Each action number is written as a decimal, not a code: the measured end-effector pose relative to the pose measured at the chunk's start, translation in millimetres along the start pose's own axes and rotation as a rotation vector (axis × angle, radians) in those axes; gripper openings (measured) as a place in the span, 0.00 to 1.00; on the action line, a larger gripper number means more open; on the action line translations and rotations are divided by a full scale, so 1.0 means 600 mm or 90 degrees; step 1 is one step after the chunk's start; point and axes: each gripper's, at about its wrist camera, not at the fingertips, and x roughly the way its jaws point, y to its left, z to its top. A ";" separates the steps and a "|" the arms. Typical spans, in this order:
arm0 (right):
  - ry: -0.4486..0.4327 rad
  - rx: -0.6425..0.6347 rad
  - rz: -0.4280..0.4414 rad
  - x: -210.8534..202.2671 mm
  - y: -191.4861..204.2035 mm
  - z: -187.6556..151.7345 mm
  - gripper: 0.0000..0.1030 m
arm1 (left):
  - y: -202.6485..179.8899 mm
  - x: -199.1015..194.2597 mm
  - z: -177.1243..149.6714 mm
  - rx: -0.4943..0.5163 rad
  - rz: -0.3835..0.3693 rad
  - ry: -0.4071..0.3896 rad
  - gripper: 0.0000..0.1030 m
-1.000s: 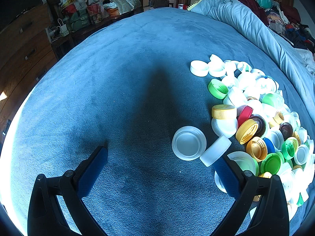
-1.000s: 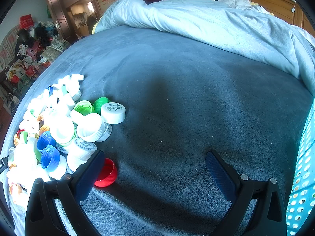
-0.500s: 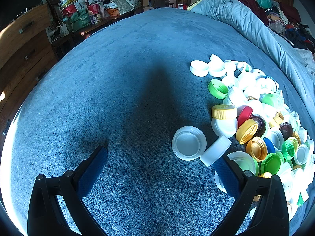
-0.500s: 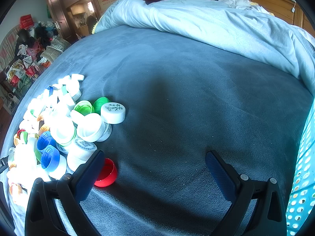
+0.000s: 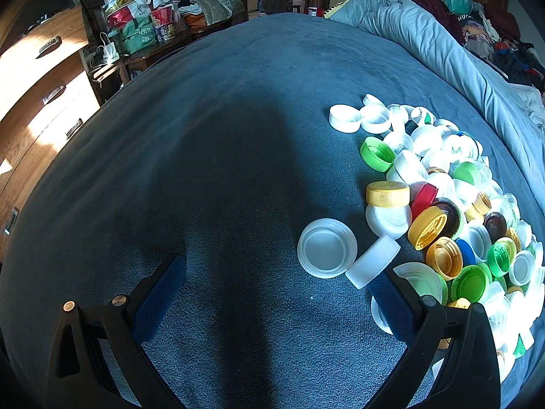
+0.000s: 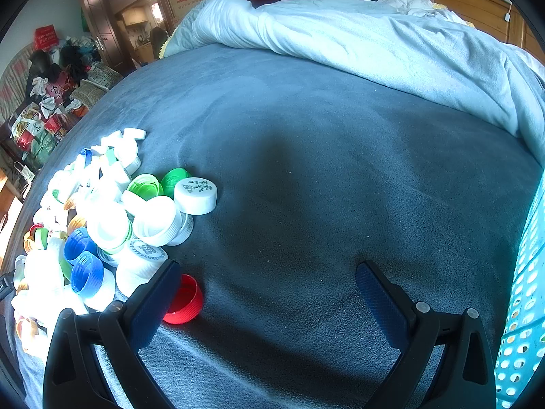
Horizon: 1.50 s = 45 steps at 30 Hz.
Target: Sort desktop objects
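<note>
The left gripper [image 5: 277, 291] hangs low over the blue bedspread [image 5: 211, 143], its jaws wide with nothing between them. Its right finger sits at about 4 o'clock in the left wrist view, right against the near edge of the bottle-cap pile [image 5: 453, 211]. Just beyond that finger, at 3 to 4 o'clock, a white cap on its side [image 5: 373, 261] leans next to a large translucent lid [image 5: 327, 248] lying open side up. Further out at 2 o'clock come a yellow cap [image 5: 388, 193] stacked on a white one, then a light green cap [image 5: 376, 153], then two white caps at the pile's far tip.

The right gripper [image 6: 267, 288] also has its jaws wide and empty. In its view the pile fills 8 to 10 o'clock. A red cap [image 6: 184, 301] lies nearest, just beside the left finger and partly hidden by it. Blue caps [image 6: 83, 266] sit at 8 o'clock. A printed white cap [image 6: 196, 195] marks the pile's edge at 10 o'clock. A turquoise perforated basket [image 6: 521, 323] shows at 4 o'clock, well apart from the caps. A pale blue duvet [image 6: 374, 44] is bunched at the far side of the bed.

Sorting looks barely begun, or between picks: nothing is held. A likely next move is shifting the right gripper leftward to straddle the red cap, then closing on its ribbed rim. The soft bedding may let the cap tilt.
</note>
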 end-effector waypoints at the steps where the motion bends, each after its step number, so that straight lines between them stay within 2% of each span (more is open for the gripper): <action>1: 0.000 0.000 0.000 0.000 0.000 0.000 1.00 | 0.000 0.000 0.000 0.000 0.000 0.000 0.99; 31: -0.003 0.005 0.006 -0.001 -0.003 0.000 1.00 | -0.005 -0.001 -0.002 -0.001 0.000 -0.004 0.99; 40: 0.008 -0.022 -0.050 0.017 0.022 0.016 1.00 | 0.003 0.002 0.000 0.002 0.006 -0.003 0.99; 45: 0.033 -0.043 -0.046 0.045 0.022 0.039 1.00 | 0.003 0.002 -0.001 0.003 0.007 -0.002 0.99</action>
